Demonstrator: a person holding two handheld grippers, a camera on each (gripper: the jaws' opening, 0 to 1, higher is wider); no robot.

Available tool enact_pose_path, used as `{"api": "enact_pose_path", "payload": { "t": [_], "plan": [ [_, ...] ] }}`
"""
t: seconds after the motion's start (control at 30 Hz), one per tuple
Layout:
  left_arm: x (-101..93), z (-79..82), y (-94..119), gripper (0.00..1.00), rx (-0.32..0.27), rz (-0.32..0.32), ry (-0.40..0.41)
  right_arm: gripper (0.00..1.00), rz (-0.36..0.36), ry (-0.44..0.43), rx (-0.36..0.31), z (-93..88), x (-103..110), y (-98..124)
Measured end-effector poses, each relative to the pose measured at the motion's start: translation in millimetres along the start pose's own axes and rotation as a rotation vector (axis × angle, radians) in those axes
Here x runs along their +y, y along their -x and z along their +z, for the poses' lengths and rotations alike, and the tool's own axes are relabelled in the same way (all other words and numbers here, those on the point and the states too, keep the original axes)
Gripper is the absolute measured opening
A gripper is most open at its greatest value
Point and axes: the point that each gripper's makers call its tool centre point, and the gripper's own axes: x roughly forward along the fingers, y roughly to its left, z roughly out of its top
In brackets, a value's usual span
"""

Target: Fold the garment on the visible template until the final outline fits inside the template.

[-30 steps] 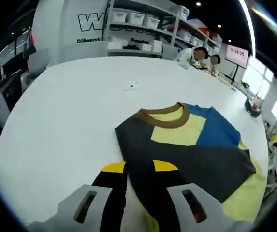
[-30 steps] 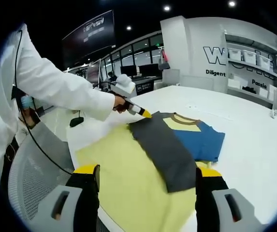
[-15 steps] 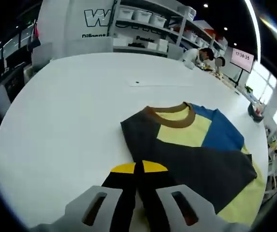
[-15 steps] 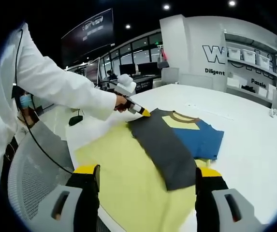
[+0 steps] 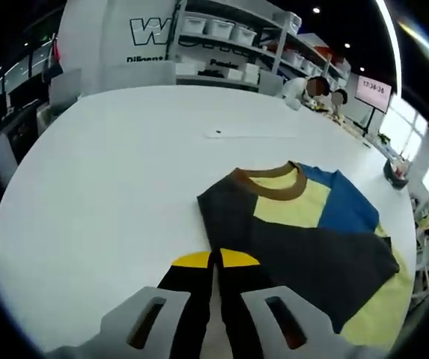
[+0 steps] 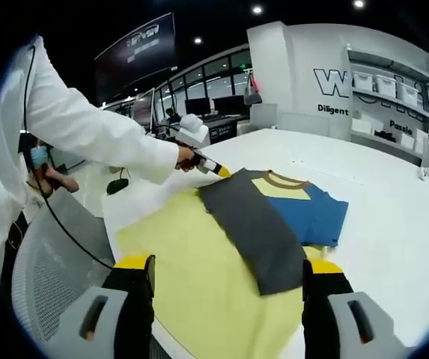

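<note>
1. Shirt (image 5: 296, 232) lies on the white table (image 5: 109, 172), on top of a pale yellow template sheet (image 6: 199, 277). In the right gripper view the shirt (image 6: 274, 217) covers the sheet's far part and runs past its far edge onto bare table; the near part of the sheet is uncovered.
2. Shirt appearance: colour-blocked. Brown ribbed collar (image 5: 270, 182), pale yellow chest panel below it, blue panel with short sleeve on one side, dark grey on the other.
3. A broad dark grey flap is folded diagonally across the body, from the collar side toward the hem. The blue sleeve lies flat and spread out.
4. Left gripper (image 5: 214, 262): jaws closed, yellow-tipped pads pressed together on the dark grey edge of the shirt.
5. In the right gripper view, the left gripper (image 6: 218, 170) sits at the shirt's grey corner, held by a person's hand in a white sleeve (image 6: 87, 127).
6. Right gripper (image 6: 229, 288): jaws wide apart, nothing between them, above the near part of the sheet.
</note>
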Motion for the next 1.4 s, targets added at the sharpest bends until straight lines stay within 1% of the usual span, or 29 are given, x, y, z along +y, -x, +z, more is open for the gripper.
{"api": "enact_pose_path", "payload": {
  "t": [0.07,0.17,0.2,0.27,0.3,0.33,0.4,0.47,0.63,0.77,0.87,0.97,1.03,1.07,1.17,1.3,1.4],
  "plan": [
    [-2.9,-0.6,-1,0.09,0.004,-0.007,0.019,0.82,0.001,0.001,0.001,-0.3,0,0],
    [-6.3,-4.1,-5,0.08,0.025,-0.001,0.002,0.82,0.002,0.002,0.002,-0.2,0,0],
    [-5.8,-7.3,-7,0.07,0.043,0.010,-0.010,0.82,0.001,0.002,0.000,0.5,0,1],
    [-6.1,-10.8,-10,0.06,0.056,0.013,-0.009,0.82,0.000,0.002,0.001,0.1,0,1],
    [-5.6,-10.3,-9,0.02,0.051,0.016,-0.011,0.82,-0.001,0.003,0.002,-0.2,0,2],
    [-5.4,-10.2,-10,0.00,0.052,0.018,-0.012,0.82,-0.002,0.003,0.004,-0.8,0,2],
    [-4.3,-8.8,-9,0.00,0.048,0.022,-0.044,0.82,-0.003,-0.001,0.005,-1.9,0,2],
    [-3.6,-8.1,-9,0.00,0.042,0.023,-0.052,0.82,-0.004,0.000,0.006,-2.4,-1,2],
    [1.9,-7.4,-8,0.00,0.035,0.022,-0.051,0.82,-0.003,-0.001,0.006,-1.7,0,1],
    [11.2,-8.0,-6,0.00,0.030,0.033,-0.056,0.82,-0.001,-0.002,0.006,-1.2,1,0],
    [12.6,-6.3,-4,0.00,0.014,0.033,-0.054,0.82,0.000,-0.002,0.008,-1.8,1,-1],
    [12.0,-7.5,-5,0.00,0.017,0.025,-0.046,0.82,0.001,-0.002,0.007,-1.3,2,-2],
    [13.2,-6.8,-2,0.00,0.009,0.034,-0.049,0.82,0.001,0.001,0.007,-0.7,2,-2],
    [12.4,-6.9,-1,0.00,0.005,0.031,-0.039,0.82,0.002,0.000,0.006,-0.1,2,-3],
    [9.5,-6.6,4,0.01,-0.004,0.034,-0.044,0.82,0.002,0.000,0.004,0.0,2,-4],
    [2.8,-6.3,11,0.02,-0.020,0.024,-0.042,0.82,0.004,0.000,0.004,-0.4,3,-4],
    [-4.0,-12.9,16,0.03,-0.013,0.009,-0.049,0.82,0.008,0.002,0.002,0.6,5,-5]
  ]
}}
